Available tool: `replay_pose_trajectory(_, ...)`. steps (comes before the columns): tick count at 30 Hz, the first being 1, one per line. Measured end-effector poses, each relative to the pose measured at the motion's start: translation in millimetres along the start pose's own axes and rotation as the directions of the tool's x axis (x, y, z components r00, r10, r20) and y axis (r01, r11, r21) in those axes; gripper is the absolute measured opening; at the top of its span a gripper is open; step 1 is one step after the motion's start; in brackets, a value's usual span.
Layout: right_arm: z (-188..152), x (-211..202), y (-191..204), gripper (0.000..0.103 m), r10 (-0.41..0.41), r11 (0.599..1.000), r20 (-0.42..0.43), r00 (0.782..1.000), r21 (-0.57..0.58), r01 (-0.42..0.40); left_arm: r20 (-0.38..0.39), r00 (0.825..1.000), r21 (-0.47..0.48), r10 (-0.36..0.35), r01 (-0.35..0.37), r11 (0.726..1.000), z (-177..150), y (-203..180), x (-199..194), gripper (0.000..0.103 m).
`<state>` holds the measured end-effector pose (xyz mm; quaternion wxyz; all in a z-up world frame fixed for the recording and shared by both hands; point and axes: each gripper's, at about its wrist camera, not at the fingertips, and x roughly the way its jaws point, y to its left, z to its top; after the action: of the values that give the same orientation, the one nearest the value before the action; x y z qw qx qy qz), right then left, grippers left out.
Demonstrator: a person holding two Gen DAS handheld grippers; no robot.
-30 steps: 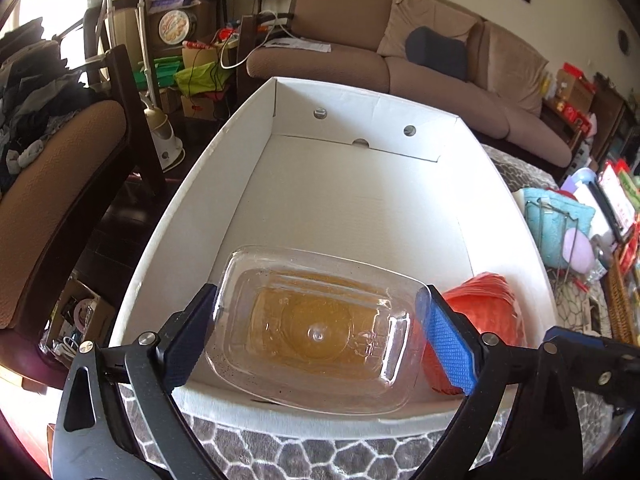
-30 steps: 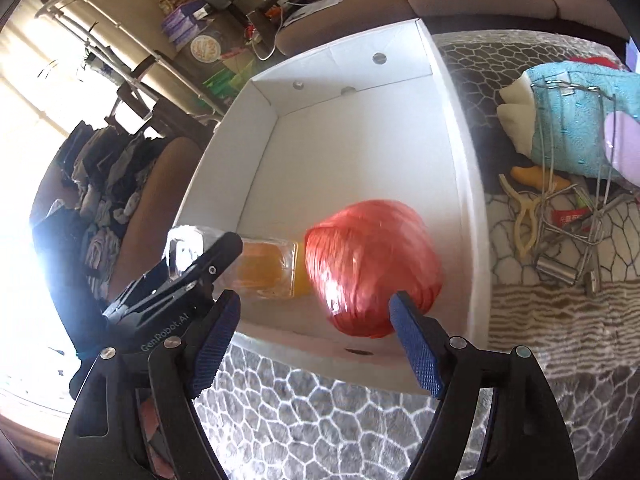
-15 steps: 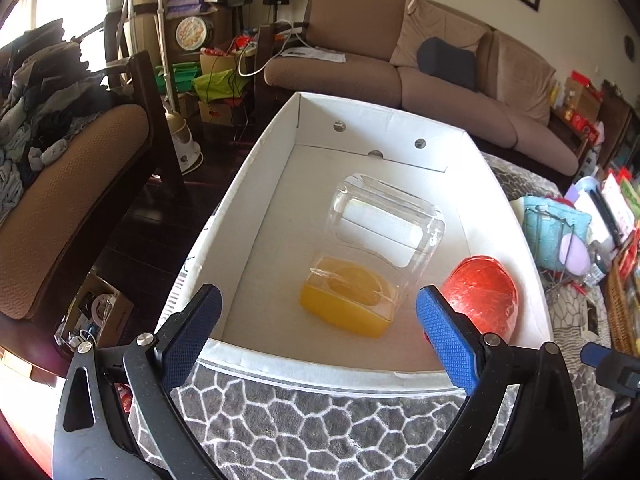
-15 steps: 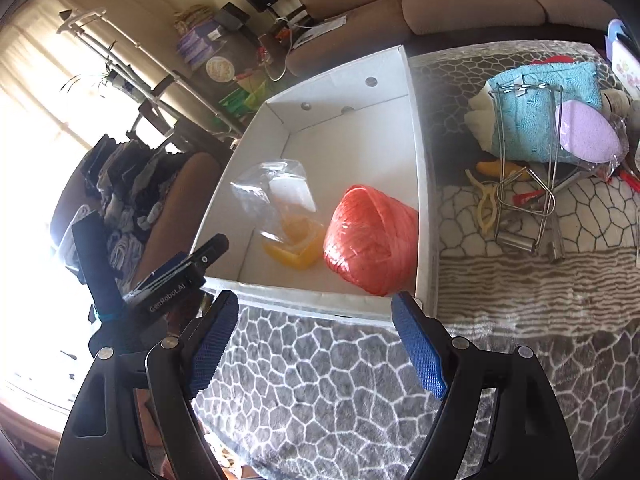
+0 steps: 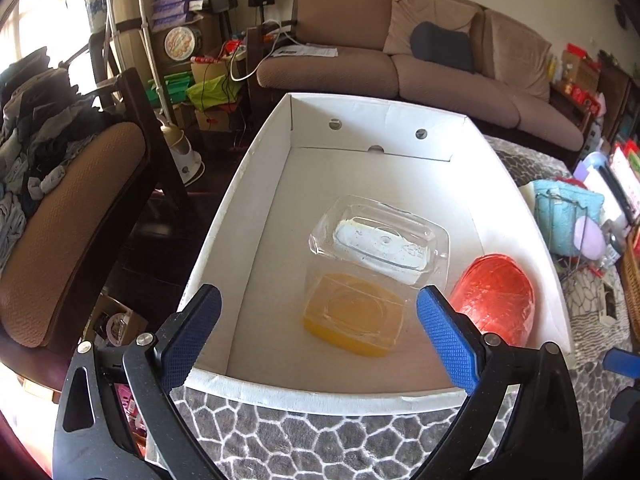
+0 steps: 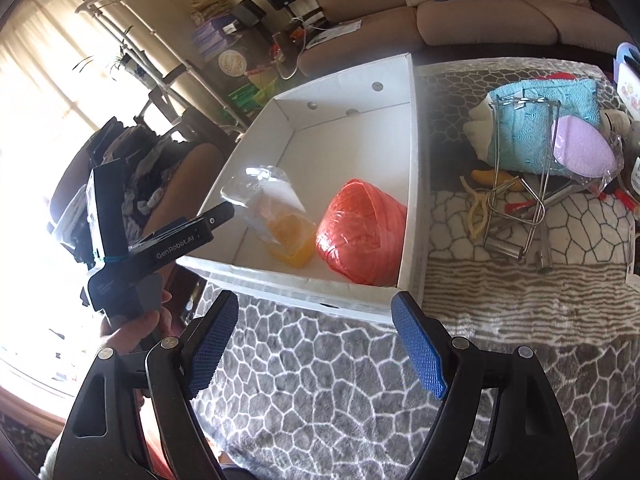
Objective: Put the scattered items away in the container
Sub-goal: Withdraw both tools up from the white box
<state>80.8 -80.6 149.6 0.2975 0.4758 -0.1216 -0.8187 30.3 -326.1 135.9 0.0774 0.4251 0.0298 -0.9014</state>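
A second ago the left gripper (image 5: pixel 318 330) was clamped on the clear tub (image 5: pixel 378 268); now the tub lies in the box (image 5: pixel 516 184), tipped on its side with its lid flung open, and both grippers have pulled back over the near rim.

Going left to right in the right wrist view: the left gripper sits at 9 o'clock, held by a hand (image 6: pixel 132 326). The box fills the centre, with the tub at its near left and the red twine ball (image 6: pixel 360 232) just beside it at the near right. At 3 o'clock the loose items lie on the cloth (image 6: pixel 320 380): a teal towel (image 6: pixel 540 120), a wire rack (image 6: pixel 520 184), a purple sponge (image 6: pixel 580 148) and yellow pliers (image 6: pixel 478 208).

Both tools stand with jaws apart and nothing between them; the right gripper (image 6: pixel 316 344) hangs over bare cloth.

I judge one drop done and the next pick due: the right gripper must swing toward 3 o'clock and close on one loose item.

Count: one box, two things inside, at least four outside.
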Motion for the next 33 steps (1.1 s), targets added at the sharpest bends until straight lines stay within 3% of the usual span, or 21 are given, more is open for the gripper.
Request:
replay_pose_trajectory(5, -12, 14, 5, 0.082, 0.007, 0.999, -0.030, 1.000, -0.044, -0.008, 0.007, 1.000, 0.055, -0.025, 0.024, 0.998, 4, -8, 2, 0.098)
replay_pose_trajectory(11, -25, 24, 2, 0.082, 0.009, 0.998, -0.061, 0.998, -0.055, -0.012, -0.099, 0.993, 0.126, -0.068, 0.081, 0.989, 27, -28, 30, 0.099)
replay_pose_trajectory(13, -27, 21, 0, 0.082, 0.002, 0.998, -0.060, 0.998, -0.057, -0.006, -0.121, 0.992, 0.165, -0.046, 0.066, 0.984, 28, -36, 35, 0.099)
replay_pose_trajectory(16, -29, 16, -5, 0.082, 0.000, 0.998, -0.056, 0.998, -0.061, -0.004, -0.069, 0.998, 0.190, -0.006, 0.019, 0.982, 19, -37, 23, 0.099)
replay_pose_trajectory(21, -36, 14, -8, 0.082, -0.004, 0.997, -0.062, 0.998, -0.081, -0.001, 0.017, 0.992, 0.148, -0.124, 0.120, 0.982, -3, -17, -16, 0.098)
replay_pose_trajectory(23, -39, 18, -9, 0.082, 0.002, 0.997, -0.070, 0.998, -0.078, -0.007, 0.029, 0.978, 0.106, -0.204, 0.200, 0.974, -3, -5, -23, 0.097)
replay_pose_trajectory(27, -45, 26, -10, 0.082, 0.018, 0.998, -0.091, 0.996, -0.062, -0.023, -0.038, 0.940, 0.024, -0.340, 0.341, 0.940, 4, 2, -11, 0.097)
replay_pose_trajectory(33, -51, 26, -15, 0.082, 0.011, 0.998, -0.097, 0.995, -0.056, -0.016, -0.054, 0.940, -0.005, -0.337, 0.337, 0.941, 29, -14, 14, 0.097)
